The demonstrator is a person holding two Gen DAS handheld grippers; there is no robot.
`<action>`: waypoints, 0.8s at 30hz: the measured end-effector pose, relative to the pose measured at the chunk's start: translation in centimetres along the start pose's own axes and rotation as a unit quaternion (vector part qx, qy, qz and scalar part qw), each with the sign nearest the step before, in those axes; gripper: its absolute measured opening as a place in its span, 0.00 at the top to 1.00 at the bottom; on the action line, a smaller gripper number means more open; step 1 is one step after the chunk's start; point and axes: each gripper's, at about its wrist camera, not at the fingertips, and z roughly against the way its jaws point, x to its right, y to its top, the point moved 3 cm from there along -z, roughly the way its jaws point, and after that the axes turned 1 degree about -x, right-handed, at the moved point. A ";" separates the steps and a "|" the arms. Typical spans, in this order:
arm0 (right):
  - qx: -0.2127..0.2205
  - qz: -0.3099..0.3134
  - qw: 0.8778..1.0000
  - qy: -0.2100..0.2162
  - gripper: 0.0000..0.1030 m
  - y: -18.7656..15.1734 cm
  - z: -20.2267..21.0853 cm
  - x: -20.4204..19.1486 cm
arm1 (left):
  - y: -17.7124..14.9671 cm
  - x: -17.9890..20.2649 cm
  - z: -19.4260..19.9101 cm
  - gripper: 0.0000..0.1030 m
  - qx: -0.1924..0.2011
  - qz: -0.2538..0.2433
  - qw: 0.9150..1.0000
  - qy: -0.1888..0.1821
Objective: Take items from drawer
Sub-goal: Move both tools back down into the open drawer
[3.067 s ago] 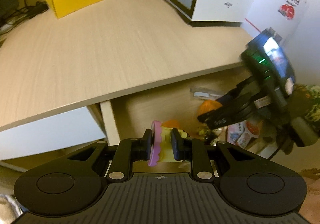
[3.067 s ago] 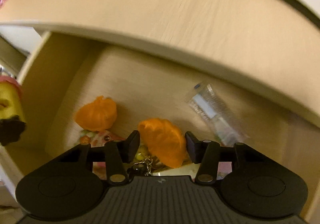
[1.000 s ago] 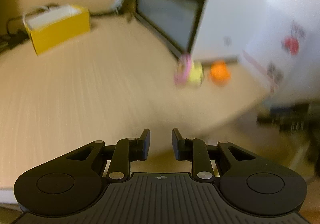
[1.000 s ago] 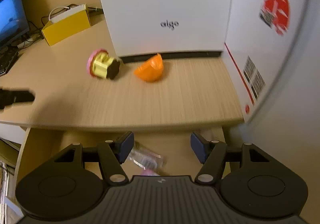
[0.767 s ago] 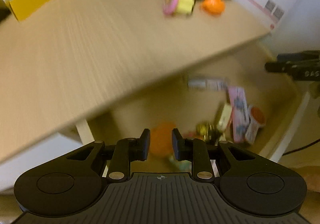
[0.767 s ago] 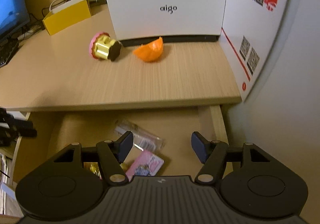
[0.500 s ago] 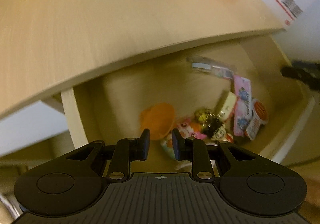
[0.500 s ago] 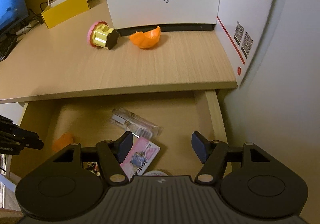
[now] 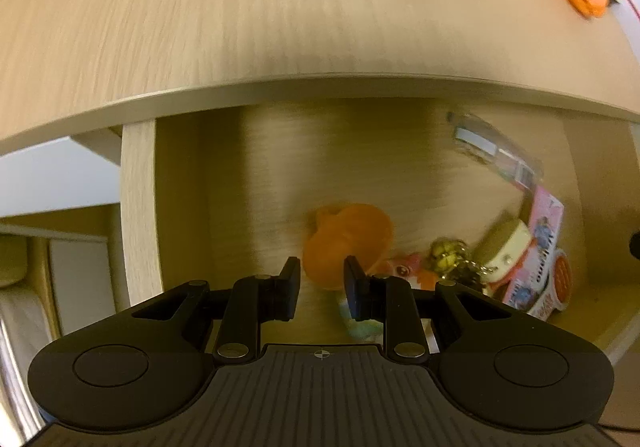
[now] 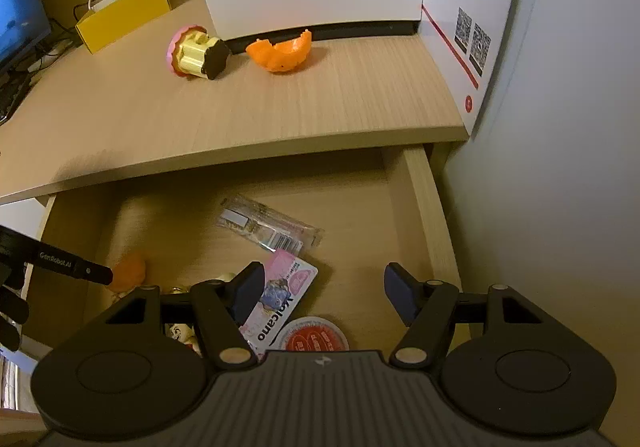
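Jaws of the left gripper (image 9: 321,278) stood narrowly parted and empty inside the open drawer (image 10: 424,199), the orange toy (image 9: 347,241) lying just beyond their tips, while the right gripper (image 10: 323,289) hung wide open above the pink packet (image 10: 280,297) and red-lidded cup (image 10: 314,337)

The drawer (image 10: 416,183) under my desk stood pulled open, its pale wood floor holding a clutter of small things. An orange dumpling-shaped toy (image 9: 346,243) lay toward its left side, with a clear wrapped packet (image 10: 270,226) farther back and a pink card (image 10: 276,297), a red-lidded cup (image 10: 314,335) and a gold keychain charm (image 9: 446,253) bunched near the front. On the desktop above, a pink-and-yellow cupcake toy (image 10: 196,53) lay on its side just beside an orange half-shell (image 10: 280,53).
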 end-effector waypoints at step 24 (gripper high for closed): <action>-0.039 0.098 0.994 0.026 0.33 1.6 -3.9 -3.6 | -0.4 1.5 0.3 0.93 0.043 -0.042 0.996 -0.073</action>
